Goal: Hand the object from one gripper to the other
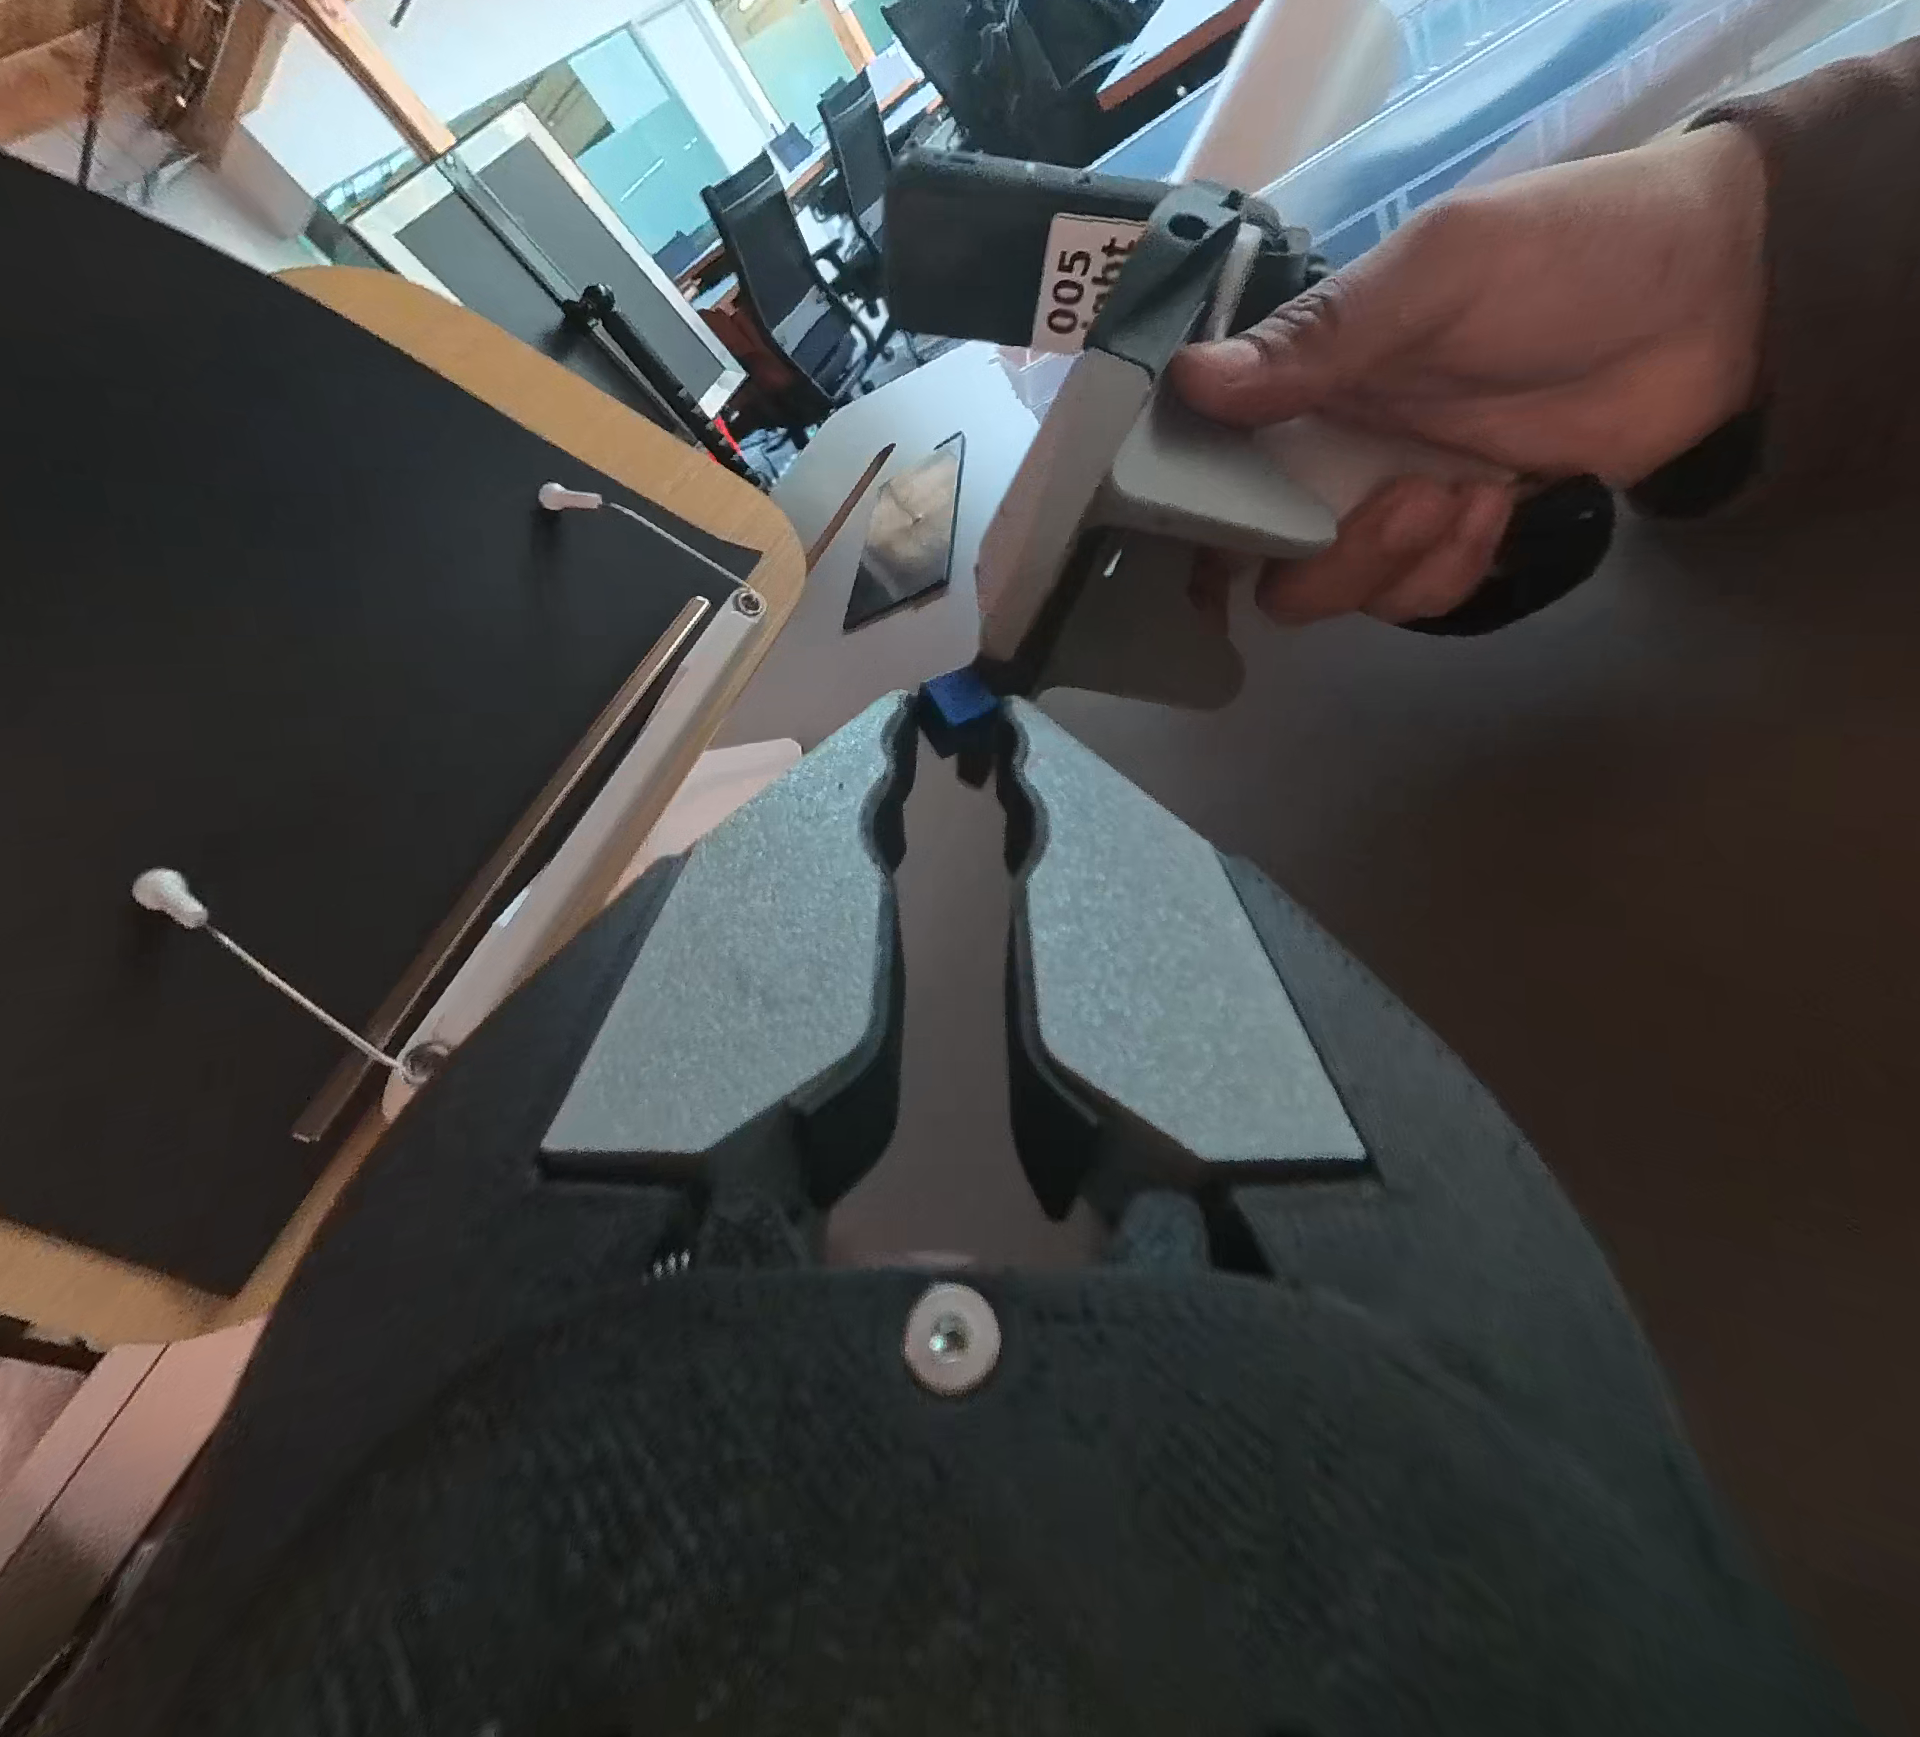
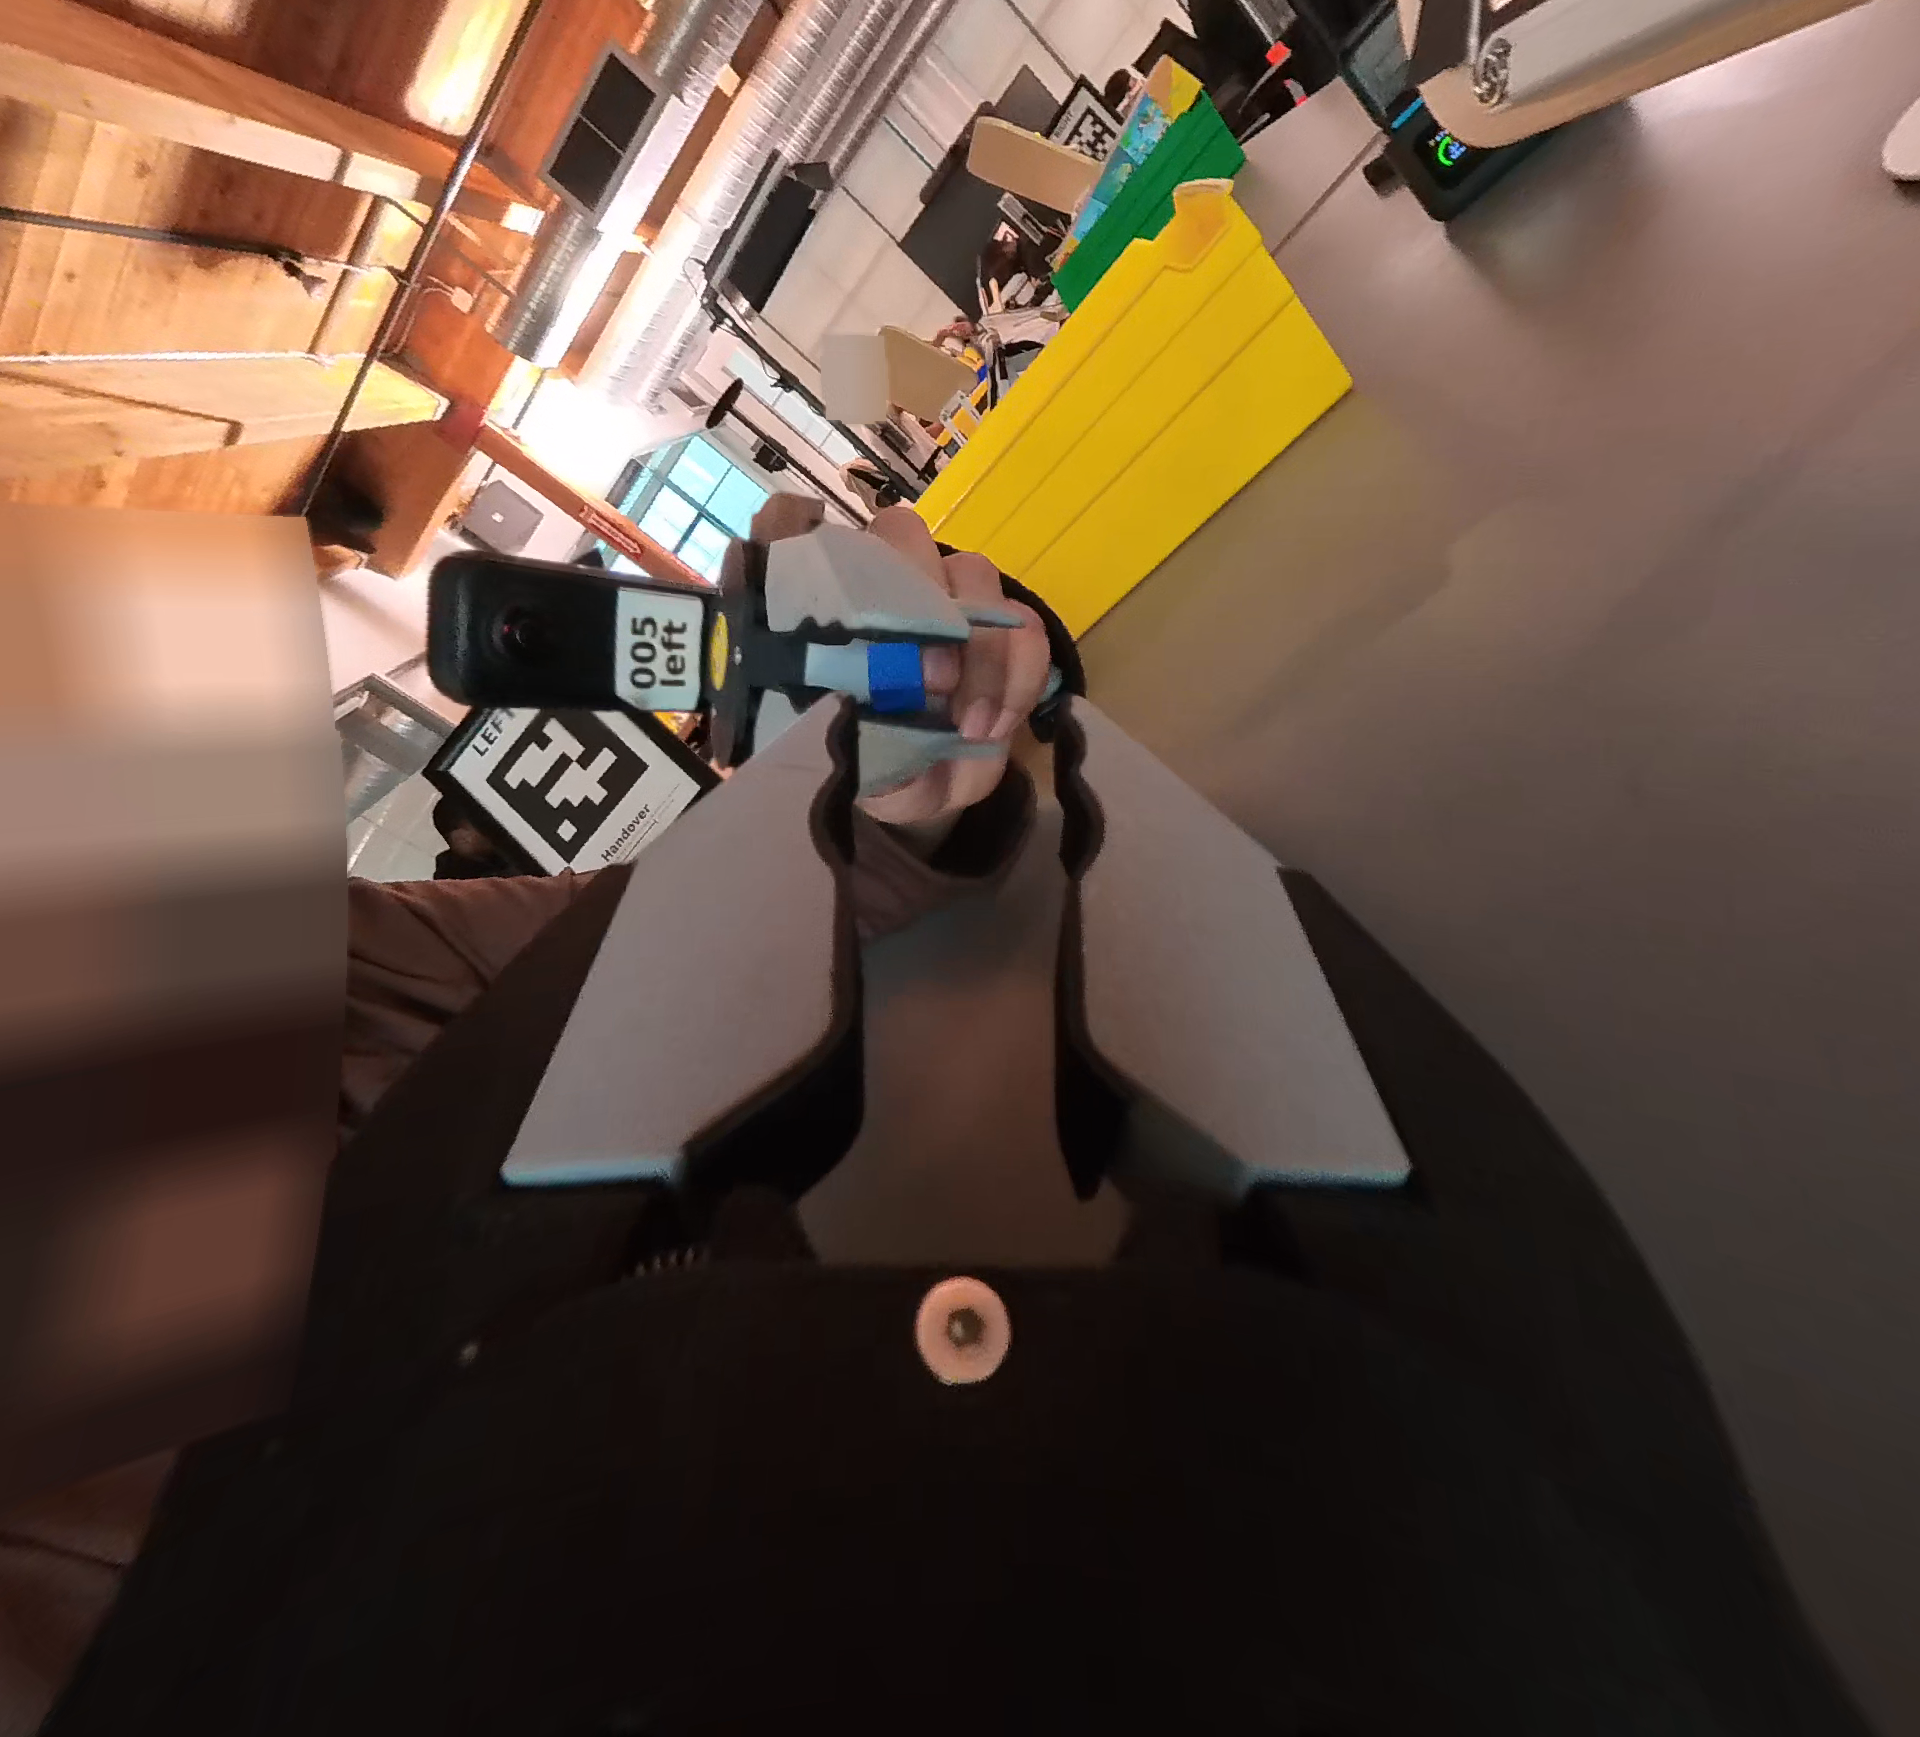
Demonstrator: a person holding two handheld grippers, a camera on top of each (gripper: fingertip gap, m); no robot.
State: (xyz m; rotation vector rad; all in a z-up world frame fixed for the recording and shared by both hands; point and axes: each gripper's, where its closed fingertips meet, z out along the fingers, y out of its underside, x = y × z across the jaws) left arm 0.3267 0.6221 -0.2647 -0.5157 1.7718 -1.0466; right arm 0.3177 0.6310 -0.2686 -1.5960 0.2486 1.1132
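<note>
My left claw (image 1: 961,733) fills the bottom of the left wrist view, its two grey fingers narrowed to a slim gap. The blue block (image 1: 954,713) sits pinched right at their tips, just above the middle of the frame. My right claw (image 1: 1003,661) reaches down from the upper right, held in my right hand (image 1: 1507,399), and the end of its near finger is touching the block's upper right corner. Along the left edge of this frame stands a black board with a wooden rim (image 1: 260,596).

In the right wrist view, my right claw (image 2: 961,737) rises from the bottom with its fingers spread well apart and nothing between them. Just above its tips, at the centre of the frame, my left claw (image 2: 906,679) points to the right with the blue block (image 2: 891,679) at its end. My left hand (image 2: 987,700) is behind it. That claw's black camera (image 2: 520,638) sticks out toward the left. Below the camera there is a card with a black-and-white square pattern (image 2: 571,773). A yellow bin (image 2: 1143,440) lies on the grey table (image 2: 1558,648) in the upper middle, with a green bin (image 2: 1153,191) above it.
</note>
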